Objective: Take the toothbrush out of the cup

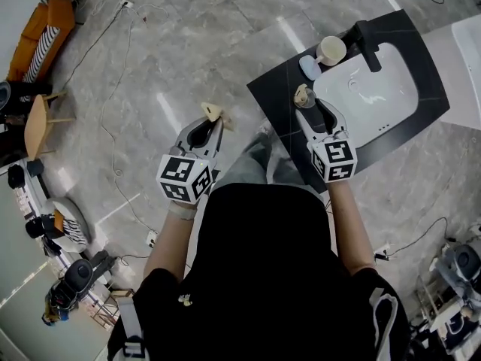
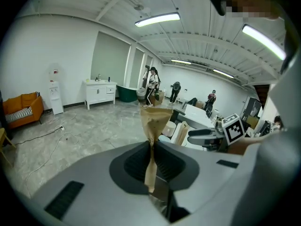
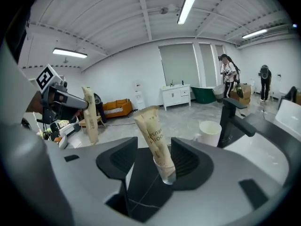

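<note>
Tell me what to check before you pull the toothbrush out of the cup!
1. Jaws of the right gripper apart: ok.
2. Wrapped toothbrush standing between them: ok.
3. Jaws closed on the toothbrush: not ok, they stand wide.
4. Glass cup upright on the counter: ok.
5. Is the left gripper free to steady the cup: not ok, it is shut on a paper packet.
6. Mug and tap out of the way: ok, both stand farther back.

My left claw [image 2: 151, 150] is clamped on a packet [image 2: 155, 120], arm stretched forward. My right claw [image 3: 155, 160] points forward and down, its jaws spread wide apart.
</note>
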Tool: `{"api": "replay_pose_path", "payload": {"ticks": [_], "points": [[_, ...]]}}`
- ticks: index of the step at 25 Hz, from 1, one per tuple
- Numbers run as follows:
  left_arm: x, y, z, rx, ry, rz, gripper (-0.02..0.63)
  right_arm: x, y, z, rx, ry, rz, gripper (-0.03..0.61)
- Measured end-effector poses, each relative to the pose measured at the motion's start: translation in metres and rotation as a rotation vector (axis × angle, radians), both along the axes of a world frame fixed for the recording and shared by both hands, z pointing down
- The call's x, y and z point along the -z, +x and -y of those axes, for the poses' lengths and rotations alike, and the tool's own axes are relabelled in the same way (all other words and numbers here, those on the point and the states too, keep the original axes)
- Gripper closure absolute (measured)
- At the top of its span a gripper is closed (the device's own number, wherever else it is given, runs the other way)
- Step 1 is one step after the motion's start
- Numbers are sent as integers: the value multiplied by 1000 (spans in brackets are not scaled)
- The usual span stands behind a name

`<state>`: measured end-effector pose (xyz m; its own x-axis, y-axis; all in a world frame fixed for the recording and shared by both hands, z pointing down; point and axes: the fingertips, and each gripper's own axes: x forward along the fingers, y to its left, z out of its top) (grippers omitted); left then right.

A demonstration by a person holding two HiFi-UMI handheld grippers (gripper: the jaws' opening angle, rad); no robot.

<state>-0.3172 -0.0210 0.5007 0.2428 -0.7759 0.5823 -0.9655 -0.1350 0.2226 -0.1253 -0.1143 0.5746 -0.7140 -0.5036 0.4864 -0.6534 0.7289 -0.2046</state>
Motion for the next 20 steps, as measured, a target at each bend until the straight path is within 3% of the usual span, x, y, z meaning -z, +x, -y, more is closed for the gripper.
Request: {"api": "replay_pose_path", "payload": {"ticks": [11,17,20], "points": [[-17,-25,-30,92,-55,-41,571,-20,-27,23,40,9,-67,368],[-23,-26,-37,106,-71,-69,571,-19,-24,27,18,46,-109,502],[-26,-23,-39,110,-76,-91,571,-17,-21,26,16,57,-116,528]]}}
